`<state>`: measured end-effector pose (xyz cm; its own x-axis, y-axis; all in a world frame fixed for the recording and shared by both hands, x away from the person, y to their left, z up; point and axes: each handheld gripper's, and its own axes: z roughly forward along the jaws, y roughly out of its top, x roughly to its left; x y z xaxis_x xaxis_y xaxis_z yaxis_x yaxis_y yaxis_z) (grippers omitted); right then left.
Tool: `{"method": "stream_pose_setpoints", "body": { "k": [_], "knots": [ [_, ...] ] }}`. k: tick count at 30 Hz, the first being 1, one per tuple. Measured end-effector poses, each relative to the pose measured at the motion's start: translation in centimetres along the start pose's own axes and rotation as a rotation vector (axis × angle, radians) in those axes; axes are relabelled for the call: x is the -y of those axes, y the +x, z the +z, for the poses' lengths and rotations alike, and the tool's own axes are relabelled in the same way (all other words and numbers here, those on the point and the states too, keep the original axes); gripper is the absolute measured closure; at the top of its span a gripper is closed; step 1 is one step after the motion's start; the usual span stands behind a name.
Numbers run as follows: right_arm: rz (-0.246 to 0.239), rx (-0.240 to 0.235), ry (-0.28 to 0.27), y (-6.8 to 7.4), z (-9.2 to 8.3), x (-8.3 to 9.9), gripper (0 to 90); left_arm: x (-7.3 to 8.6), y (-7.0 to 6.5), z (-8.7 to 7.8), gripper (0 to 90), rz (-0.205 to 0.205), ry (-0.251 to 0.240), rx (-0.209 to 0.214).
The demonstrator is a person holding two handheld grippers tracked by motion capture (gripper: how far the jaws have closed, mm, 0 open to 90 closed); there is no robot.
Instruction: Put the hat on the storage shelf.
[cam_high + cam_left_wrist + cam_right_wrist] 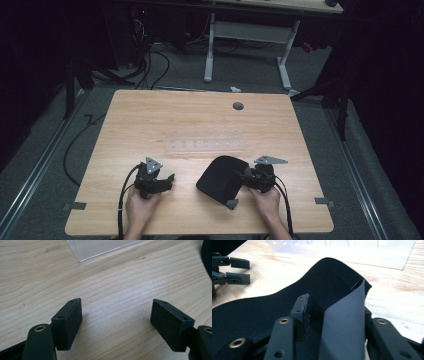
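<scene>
Black mouse pad [220,179] at 5 o'clock on the desk [150,115], its right edge lifted and curled, grey underside showing. Right gripper [248,176] pinching that edge. Left gripper [167,181] at 7 o'clock, jaws spread, nothing between them, apart from the pad. Clear plastic sheet [205,145] lies flat at centre. Judgement: early stage; pad grasped, not yet folded or moved.

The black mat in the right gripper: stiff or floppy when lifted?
Probably floppy: the black mat curls and folds where the right gripper pinches its edge. Likely light, being thin. Its grey underside looks smooth, perhaps grippy.
</scene>
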<state>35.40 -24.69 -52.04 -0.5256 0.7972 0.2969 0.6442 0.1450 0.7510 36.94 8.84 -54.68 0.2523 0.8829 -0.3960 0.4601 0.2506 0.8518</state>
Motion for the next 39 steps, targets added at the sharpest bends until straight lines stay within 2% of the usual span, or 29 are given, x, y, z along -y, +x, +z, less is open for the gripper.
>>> {"method": "stream_pose_setpoints", "body": {
  "k": [5, 10, 17, 23, 29, 35, 39],
  "knots": [
    [-0.027, -0.026, -0.002, 0.1, -0.2, 0.1, 66.8, 0.0, 0.1, 0.0, 27.0, -0.002, -0.003, -0.004],
    [-0.035, -0.046, -0.005, 0.1, -0.5, 0.2, 75.1, 0.0, 0.0, 0.0, 28.1, 0.005, -0.001, 0.002],
    [-0.051, -0.083, 0.000, 0.4, -0.9, 0.4, 81.7, 0.0, 0.0, 0.0, 27.7, 0.006, 0.001, 0.005],
    [-0.061, -0.100, -0.009, 0.7, -1.4, 0.4, 84.3, 0.1, -0.1, -0.1, 25.1, 0.009, 0.010, 0.017],
    [-0.051, -0.127, -0.018, 0.8, -1.8, 0.3, 85.2, 0.1, -0.1, -0.1, 24.7, 0.012, 0.014, 0.019],
    [-0.060, -0.130, -0.021, 1.2, -2.5, 0.1, 85.3, 0.1, -0.1, -0.1, 24.7, 0.014, 0.016, 0.023],
    [-0.047, -0.144, -0.049, 1.2, -3.1, 0.0, 85.3, 0.1, -0.2, -0.3, 26.9, 0.017, 0.021, 0.033]
  ]
}}
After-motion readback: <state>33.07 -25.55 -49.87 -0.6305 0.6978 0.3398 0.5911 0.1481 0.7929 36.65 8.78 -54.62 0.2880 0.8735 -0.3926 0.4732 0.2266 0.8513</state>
